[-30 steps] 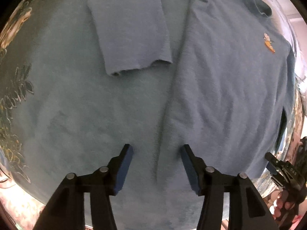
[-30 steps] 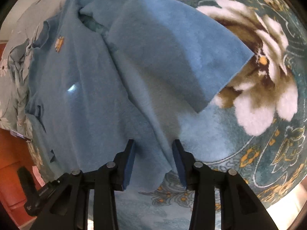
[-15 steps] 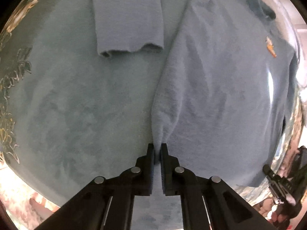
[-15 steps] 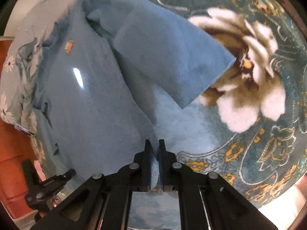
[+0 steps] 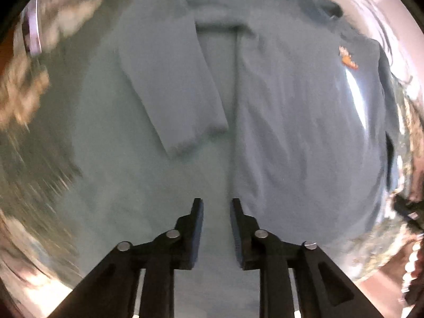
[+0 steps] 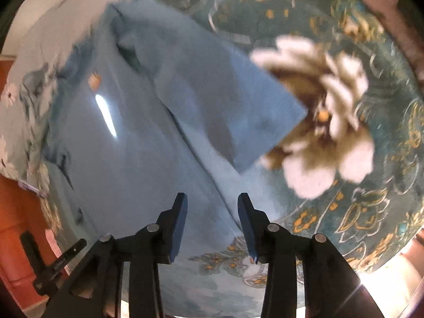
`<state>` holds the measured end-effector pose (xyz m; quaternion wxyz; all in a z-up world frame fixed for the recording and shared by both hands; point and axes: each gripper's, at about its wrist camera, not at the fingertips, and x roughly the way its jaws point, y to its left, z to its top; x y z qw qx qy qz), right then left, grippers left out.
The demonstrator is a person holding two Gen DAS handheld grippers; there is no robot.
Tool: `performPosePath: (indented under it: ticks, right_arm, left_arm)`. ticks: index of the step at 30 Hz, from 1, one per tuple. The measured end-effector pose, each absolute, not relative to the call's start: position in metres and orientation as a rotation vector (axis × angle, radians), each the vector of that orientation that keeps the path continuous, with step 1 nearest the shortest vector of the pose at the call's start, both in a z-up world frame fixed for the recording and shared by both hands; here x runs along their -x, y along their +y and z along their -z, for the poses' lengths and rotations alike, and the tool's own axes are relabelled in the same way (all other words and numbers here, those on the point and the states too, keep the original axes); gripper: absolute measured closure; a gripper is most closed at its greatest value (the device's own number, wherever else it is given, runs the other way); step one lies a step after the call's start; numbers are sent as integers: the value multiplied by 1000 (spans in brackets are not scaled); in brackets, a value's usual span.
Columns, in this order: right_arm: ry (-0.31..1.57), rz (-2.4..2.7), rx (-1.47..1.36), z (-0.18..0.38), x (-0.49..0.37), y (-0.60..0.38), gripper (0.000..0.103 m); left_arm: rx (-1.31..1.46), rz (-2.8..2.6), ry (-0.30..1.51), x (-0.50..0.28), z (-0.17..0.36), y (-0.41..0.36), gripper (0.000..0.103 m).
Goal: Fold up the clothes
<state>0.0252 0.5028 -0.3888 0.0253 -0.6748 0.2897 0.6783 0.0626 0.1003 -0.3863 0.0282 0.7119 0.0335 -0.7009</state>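
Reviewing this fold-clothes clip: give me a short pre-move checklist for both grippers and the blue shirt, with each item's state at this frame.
1. left gripper free of cloth: ok; jaws opening, nothing pinched between them.
2. right gripper free of cloth: ok; jaws opening, the shirt's edge lies below the gap, not clamped.
3. blue shirt lying flat on the patterned bedcover: ok, a few soft wrinkles.
4. sleeve spread out, not bunched: ok.
5. Opposite sleeve placed: cannot tell, mostly out of view.
6. Image sharp enough to judge the hem: not ok, both views blurred.
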Motion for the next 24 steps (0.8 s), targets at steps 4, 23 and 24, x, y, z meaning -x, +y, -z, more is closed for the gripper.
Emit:
performPosePath:
  ticks: [4, 23, 24]
  right_arm:
    - [916, -2155, 2100, 378, -11, 476, 62]
    - [911, -2198, 2204, 376, 6, 429, 62]
    - [907, -2200, 2205, 376, 8, 428, 62]
  left_arm:
    - [-2140, 2304, -196, -30, 394, 121, 66]
    - [-1914, 2364, 40, 42, 383, 68, 98]
    - [-1872, 2361, 106, 46, 373, 55, 98]
